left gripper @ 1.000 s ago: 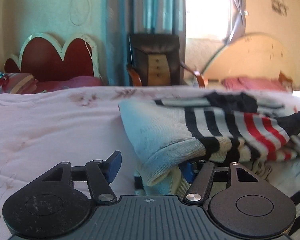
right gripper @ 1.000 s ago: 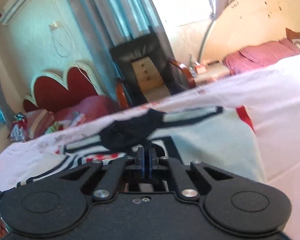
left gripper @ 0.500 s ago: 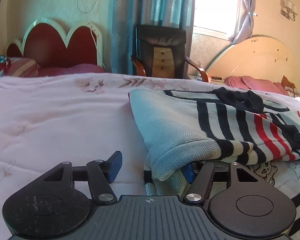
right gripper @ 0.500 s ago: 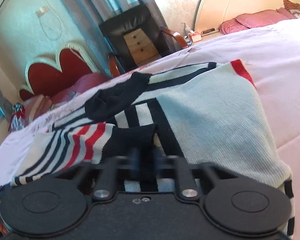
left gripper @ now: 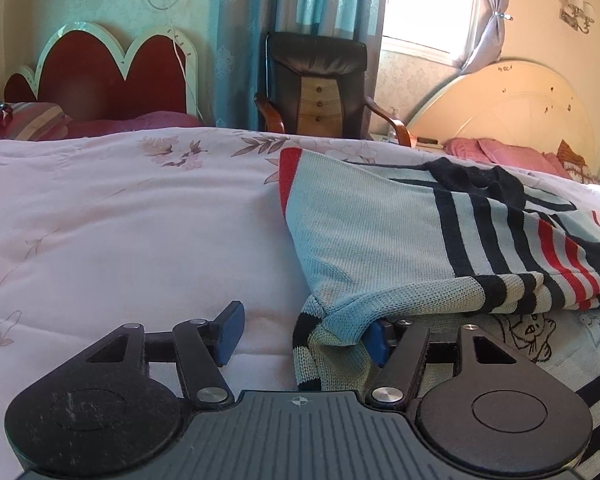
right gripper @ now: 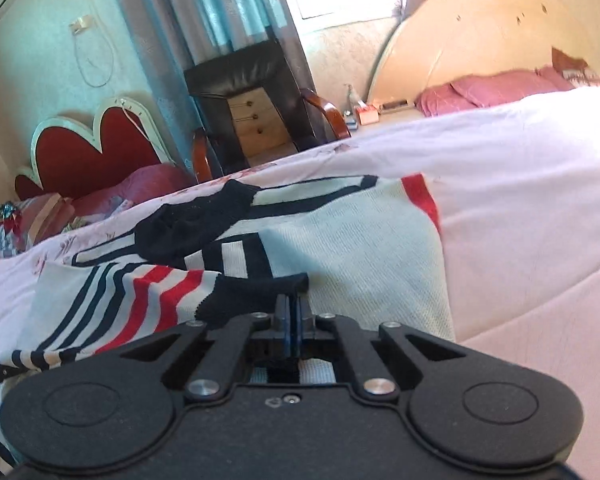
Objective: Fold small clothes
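While the striped knit sweater (left gripper: 400, 240) lies part-folded on the bed (left gripper: 120, 220), right of centre, a sleeve fold is in hand. Left tongs (left gripper: 304, 330) stand wide, hem corner draped over the right pad, not pinched. Right tongs (right gripper: 291, 312) are shut on the dark cuff (right gripper: 256, 292). Next: prob. lay cuff flat, let go. Vs. earlier, sweater sits lower, flatter, red edge showing at far left.

A pale pink floral quilt (left gripper: 120, 220) covers the bed. Beyond its far edge stands a dark leather armchair with wooden arms (left gripper: 316, 84), before teal curtains (left gripper: 300, 20). Left of it rises a red scalloped headboard with white trim (left gripper: 100, 68); right of it, a cream arched headboard (left gripper: 520, 100) with pink pillows (left gripper: 500, 150) below.
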The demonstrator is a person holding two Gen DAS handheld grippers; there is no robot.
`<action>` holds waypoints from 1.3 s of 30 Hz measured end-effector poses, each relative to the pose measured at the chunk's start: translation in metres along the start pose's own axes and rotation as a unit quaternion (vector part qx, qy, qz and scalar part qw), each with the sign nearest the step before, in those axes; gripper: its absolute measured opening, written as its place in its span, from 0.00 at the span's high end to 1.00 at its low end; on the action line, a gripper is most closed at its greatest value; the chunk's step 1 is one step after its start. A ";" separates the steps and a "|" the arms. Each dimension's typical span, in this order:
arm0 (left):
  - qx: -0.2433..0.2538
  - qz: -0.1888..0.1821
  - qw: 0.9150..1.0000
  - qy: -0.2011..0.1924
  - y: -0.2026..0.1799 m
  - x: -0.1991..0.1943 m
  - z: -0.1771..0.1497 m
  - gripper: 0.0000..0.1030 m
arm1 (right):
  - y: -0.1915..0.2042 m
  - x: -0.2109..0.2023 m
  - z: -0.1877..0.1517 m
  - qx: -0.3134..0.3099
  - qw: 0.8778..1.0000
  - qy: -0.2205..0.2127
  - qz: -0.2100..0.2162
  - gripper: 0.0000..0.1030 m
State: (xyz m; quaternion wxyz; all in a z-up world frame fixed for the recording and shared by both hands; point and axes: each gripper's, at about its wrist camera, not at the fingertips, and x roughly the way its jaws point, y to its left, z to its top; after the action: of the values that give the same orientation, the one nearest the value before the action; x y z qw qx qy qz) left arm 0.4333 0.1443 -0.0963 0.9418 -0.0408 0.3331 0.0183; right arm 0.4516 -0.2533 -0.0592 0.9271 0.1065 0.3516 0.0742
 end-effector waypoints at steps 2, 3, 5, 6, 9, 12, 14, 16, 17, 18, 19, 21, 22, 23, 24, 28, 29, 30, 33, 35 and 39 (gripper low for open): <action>0.001 0.001 1.000 0.000 0.000 -0.003 0.000 0.40 | 0.000 0.006 -0.002 -0.008 1.000 0.019 -0.006 0.97; 0.006 0.002 1.000 0.000 0.000 -0.007 0.000 0.40 | 0.000 0.008 -0.003 -0.014 1.000 0.023 -0.006 0.97; 0.024 0.002 1.000 0.001 0.000 -0.020 -0.004 0.40 | 0.000 0.007 -0.002 -0.021 0.999 0.031 -0.001 0.96; 0.029 0.001 1.000 -0.003 0.003 -0.032 -0.006 0.40 | -0.002 0.002 0.001 -0.018 1.000 0.025 -0.002 0.92; -0.005 -0.029 0.998 -0.055 0.008 -0.069 0.002 0.40 | -0.006 -0.019 0.008 -0.008 1.000 -0.010 0.009 0.88; 0.000 -0.057 0.995 -0.077 -0.015 -0.065 0.022 0.40 | 0.003 -0.021 0.009 -0.014 0.999 -0.009 0.036 0.88; 0.016 -0.067 0.996 -0.060 -0.033 -0.041 0.026 0.40 | 0.016 -0.010 0.006 -0.026 0.999 0.004 0.043 0.88; 0.019 -0.078 0.997 -0.018 -0.043 -0.010 0.017 0.39 | 0.028 0.001 0.001 -0.041 0.998 0.018 0.041 0.82; 0.035 -0.069 0.997 0.001 -0.049 0.002 0.008 0.39 | 0.032 0.007 -0.002 -0.050 0.998 0.029 0.032 0.80; 0.069 -0.061 0.996 -0.012 -0.054 0.003 -0.002 0.38 | 0.033 0.012 -0.007 -0.056 0.997 0.038 0.022 0.80; 0.095 -0.056 0.994 -0.019 -0.059 0.000 -0.008 0.38 | 0.031 0.014 -0.010 -0.061 0.997 0.036 0.022 0.82; 0.096 -0.058 0.994 -0.007 -0.059 -0.006 -0.001 0.38 | 0.030 0.011 -0.009 -0.068 0.997 0.042 0.024 0.86; 0.091 -0.059 0.994 -0.010 -0.057 -0.009 0.005 0.38 | 0.030 0.009 -0.005 -0.068 0.996 0.046 0.021 0.87; 0.085 -0.059 0.994 -0.026 -0.055 -0.013 0.013 0.38 | 0.031 0.007 0.000 -0.067 0.997 0.039 0.022 0.84; 0.081 -0.061 0.994 -0.038 -0.053 -0.013 0.023 0.38 | 0.032 0.004 0.004 -0.066 0.997 0.025 0.026 0.83; 0.071 -0.055 0.995 -0.043 -0.050 0.014 0.058 0.38 | 0.050 0.023 0.018 -0.051 0.997 0.025 0.060 0.83; 0.068 -0.053 0.995 -0.039 -0.050 0.025 0.066 0.38 | 0.058 0.033 0.020 -0.053 0.996 0.031 0.069 0.83; 0.064 -0.051 0.996 -0.033 -0.050 0.037 0.073 0.38 | 0.066 0.042 0.021 -0.059 0.995 0.035 0.073 0.83; 0.054 -0.035 0.998 0.004 -0.043 0.081 0.083 0.38 | 0.087 0.074 0.023 -0.068 0.993 0.058 0.081 0.84; 0.050 -0.044 0.998 0.011 -0.036 0.099 0.083 0.30 | 0.099 0.089 0.024 -0.080 0.992 0.059 0.074 0.84; 0.052 -0.042 0.998 0.013 -0.038 0.104 0.085 0.26 | 0.108 0.101 0.030 -0.099 0.991 0.054 0.069 0.84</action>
State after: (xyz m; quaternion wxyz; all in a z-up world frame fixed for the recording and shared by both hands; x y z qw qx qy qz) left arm 0.5697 0.1152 -0.0932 0.9382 -0.0058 0.3438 -0.0392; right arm 0.5402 -0.1318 -0.0743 0.9053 0.0339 0.3841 0.1782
